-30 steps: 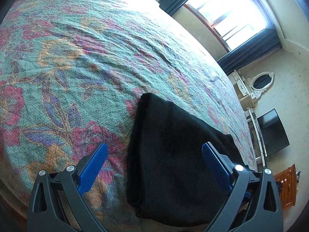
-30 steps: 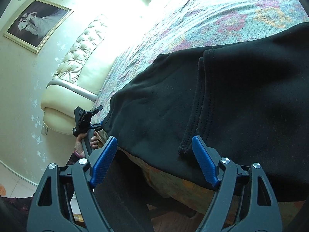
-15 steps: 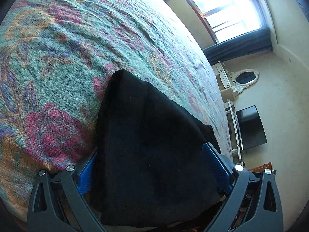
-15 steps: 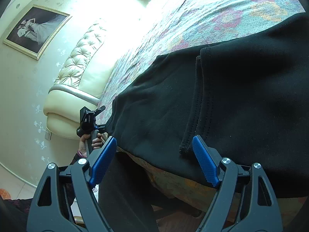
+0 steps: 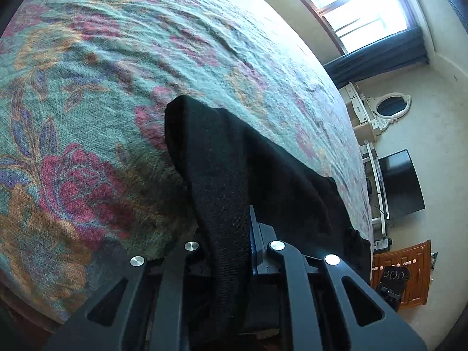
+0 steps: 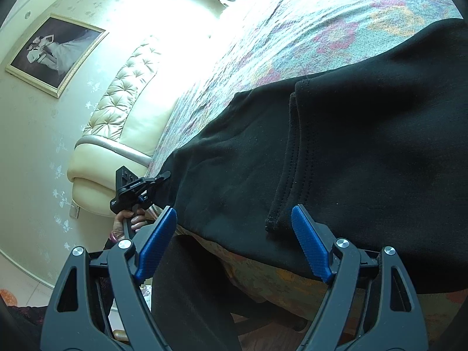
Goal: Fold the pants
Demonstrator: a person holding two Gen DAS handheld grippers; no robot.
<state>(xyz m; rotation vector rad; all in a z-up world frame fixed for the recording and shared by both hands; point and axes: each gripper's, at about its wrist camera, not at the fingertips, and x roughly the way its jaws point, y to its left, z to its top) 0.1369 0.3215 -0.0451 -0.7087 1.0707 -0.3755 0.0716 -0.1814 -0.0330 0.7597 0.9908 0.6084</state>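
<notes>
2 grippers on the job. My left gripper (image 5: 231, 234) is clamped on a bunched edge of the black pants (image 6: 365, 161), cloth pinched between the pads and pulled up into a ridge. My right gripper (image 6: 234, 245) hangs wide apart just off the near edge, holding nothing, with the hem (image 6: 280, 204) of the top layer between its blue pads (image 6: 310, 248).

Pants lie on the floral bedspread (image 5: 117, 87) at the bed's near edge, partly folded already; 1 layer overlaps another, though I can't tell exactly how many layers are stacked, since black on black hides it.

Fabric looks like soft, thick fleece, limp and light, so it will sag and drape when lifted. It is not slippery. Best hold for the right is the stitched hem corner, pinching all layers together so the fold comes over even.
</notes>
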